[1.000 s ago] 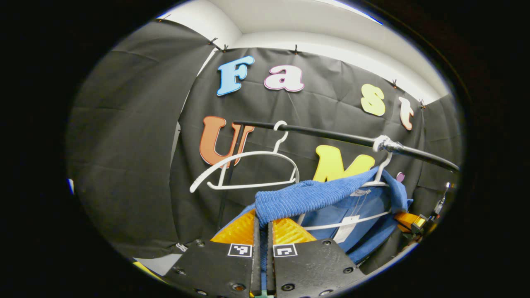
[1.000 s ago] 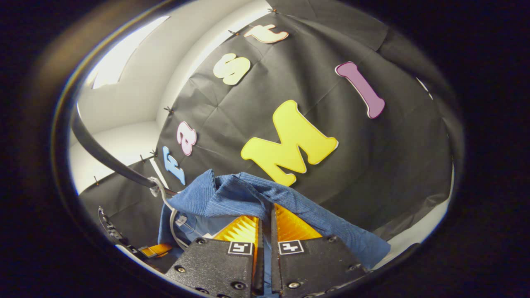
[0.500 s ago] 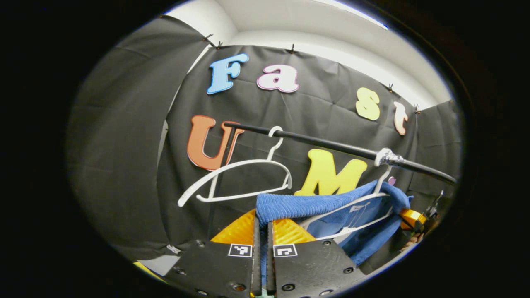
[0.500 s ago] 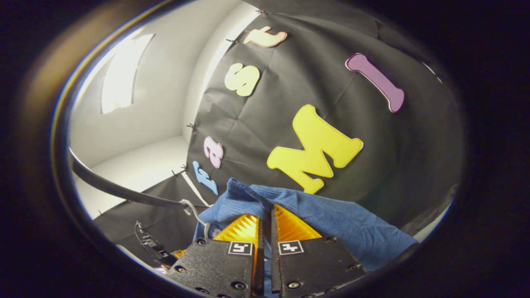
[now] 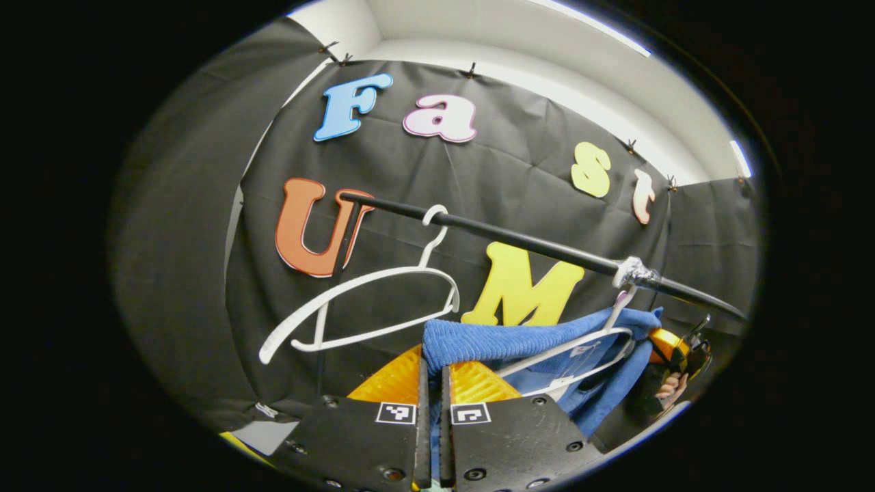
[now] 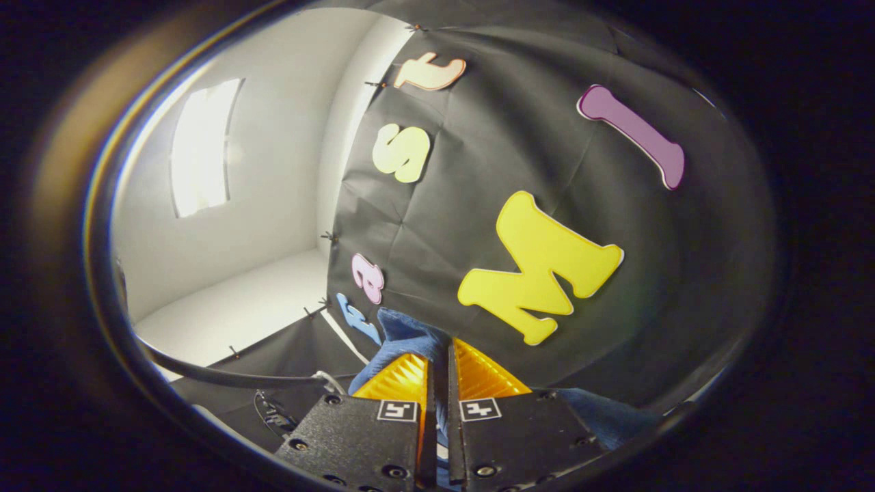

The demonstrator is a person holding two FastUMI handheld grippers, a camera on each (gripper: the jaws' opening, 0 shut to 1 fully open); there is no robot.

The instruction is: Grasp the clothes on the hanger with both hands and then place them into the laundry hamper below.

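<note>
The left gripper (image 5: 432, 365) is clamped on one shoulder of the blue garment (image 5: 506, 340); the right gripper (image 6: 437, 365) is pinched closed on the other. Compared with a second ago, the cloth has slid down the white hanger (image 5: 581, 345), baring its near arm, and the right gripper has swung outward and up. The garment looks mostly stripped, so freeing the far shoulder seems next. Just above runs the black rail (image 5: 533, 247), with an empty hanger (image 5: 355, 311) beside the left gripper; open room lies toward the camera. The hamper is somewhere below.
</note>
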